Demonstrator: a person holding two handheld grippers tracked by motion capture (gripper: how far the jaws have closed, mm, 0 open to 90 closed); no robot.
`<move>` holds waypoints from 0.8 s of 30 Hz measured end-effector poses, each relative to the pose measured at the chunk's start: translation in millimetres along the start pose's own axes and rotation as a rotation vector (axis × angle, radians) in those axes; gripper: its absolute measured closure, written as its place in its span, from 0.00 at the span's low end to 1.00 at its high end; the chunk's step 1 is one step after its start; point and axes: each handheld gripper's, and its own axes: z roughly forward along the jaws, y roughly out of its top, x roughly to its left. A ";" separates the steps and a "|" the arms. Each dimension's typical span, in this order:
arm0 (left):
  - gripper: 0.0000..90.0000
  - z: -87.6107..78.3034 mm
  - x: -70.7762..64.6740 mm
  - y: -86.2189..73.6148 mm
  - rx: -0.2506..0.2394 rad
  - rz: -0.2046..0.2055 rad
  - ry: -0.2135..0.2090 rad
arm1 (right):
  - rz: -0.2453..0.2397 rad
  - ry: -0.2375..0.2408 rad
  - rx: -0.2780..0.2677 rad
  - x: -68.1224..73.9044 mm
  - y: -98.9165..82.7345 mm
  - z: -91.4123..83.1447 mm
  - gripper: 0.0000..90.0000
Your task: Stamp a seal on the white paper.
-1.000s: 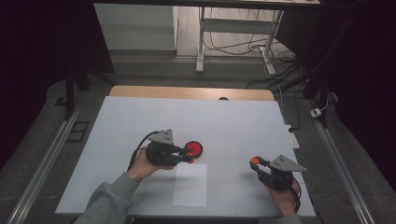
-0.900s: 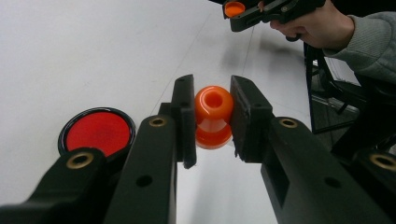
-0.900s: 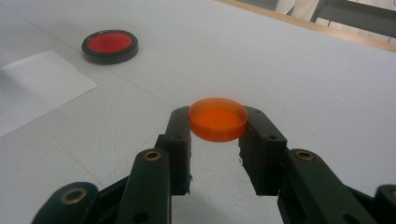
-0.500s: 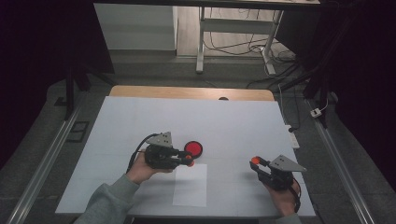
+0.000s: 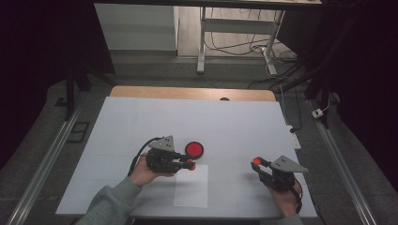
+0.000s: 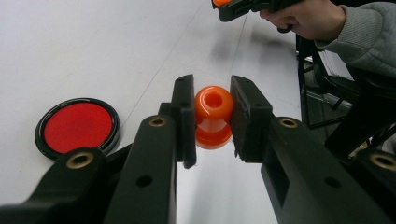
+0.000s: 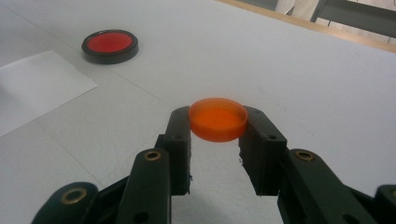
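Currently we list, on the white table (image 5: 141,122):

Item one: left gripper (image 6: 212,116), clenched on an orange spool-shaped piece (image 6: 213,116); we see the pads pressing its waist from both sides, hollow end facing the camera. In the high view this gripper (image 5: 190,165) sits just beside the red disc in a black rim (image 5: 194,149), at the top edge of the white paper sheet (image 5: 191,187).

Item two: right gripper (image 7: 217,122), grasping a shallow orange cap (image 7: 218,119) by its rim, open side up, held just above the table, well apart from the disc (image 7: 110,45).

Handling note, our judgement: the pieces look meant to be joined. We would keep both grips firm, level the cap, line the spool's axis with the cap's centre before bringing the hands together, and approach slowly; the cap's thin rim could slip or tilt between the pads if pushed off-centre
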 end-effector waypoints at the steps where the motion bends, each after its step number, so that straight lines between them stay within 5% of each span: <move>1: 0.80 -0.2 -0.4 -0.2 -0.001 0.000 0.001 | 0.001 0.000 0.000 0.0 0.0 -0.2 0.72; 24: 0.80 18.3 -10.3 -15.4 0.061 0.011 0.017 | 0.002 -0.001 0.002 0.0 -0.2 0.0 0.72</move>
